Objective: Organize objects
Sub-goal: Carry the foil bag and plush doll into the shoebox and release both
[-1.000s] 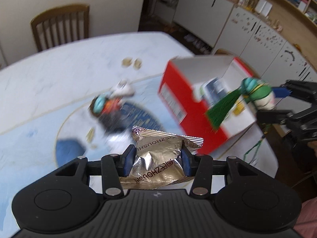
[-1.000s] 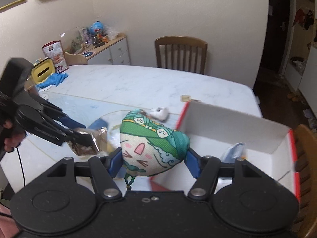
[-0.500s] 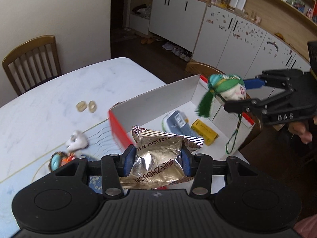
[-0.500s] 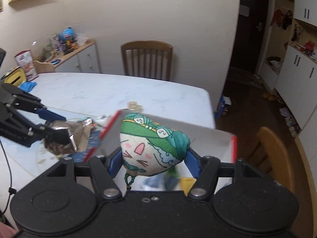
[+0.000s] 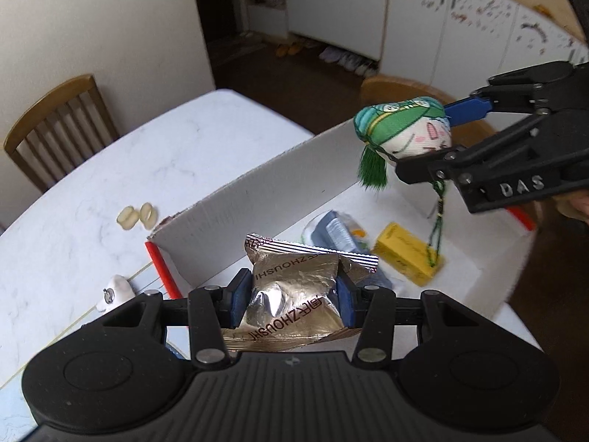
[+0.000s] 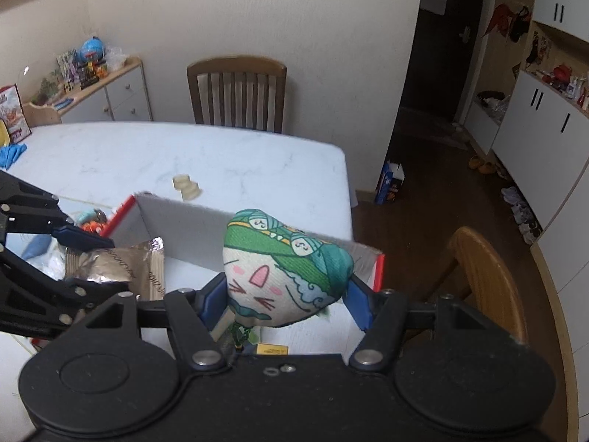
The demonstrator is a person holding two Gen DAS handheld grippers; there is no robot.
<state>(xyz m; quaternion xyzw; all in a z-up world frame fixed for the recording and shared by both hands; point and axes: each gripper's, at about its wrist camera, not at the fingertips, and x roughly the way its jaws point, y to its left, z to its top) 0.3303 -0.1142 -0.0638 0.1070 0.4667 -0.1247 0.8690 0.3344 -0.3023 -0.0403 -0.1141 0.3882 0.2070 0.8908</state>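
Note:
My left gripper [image 5: 291, 296] is shut on a gold foil snack packet [image 5: 294, 294] and holds it over the near end of the open red and white box [image 5: 257, 199]. My right gripper [image 6: 285, 300] is shut on a green and white cloth sachet [image 6: 283, 272] with a cartoon face and a green tassel; it hangs above the box's far side [image 5: 403, 129]. In the right wrist view the packet [image 6: 114, 265] shows at the left over the box [image 6: 184, 224]. A yellow bar [image 5: 405, 258] and a blue-grey packet [image 5: 331, 230] lie inside the box.
On the white marble table [image 5: 176, 147] lie two beige rings [image 5: 137, 215] and a small white figure [image 5: 112, 291]. Colourful small toys [image 6: 90, 221] lie left of the box. Wooden chairs stand at the table's far side [image 6: 237, 92] and right corner [image 6: 482, 280].
Both grippers have moved from beside the box to over its open top, each still holding its object. The box's inside has come into view.

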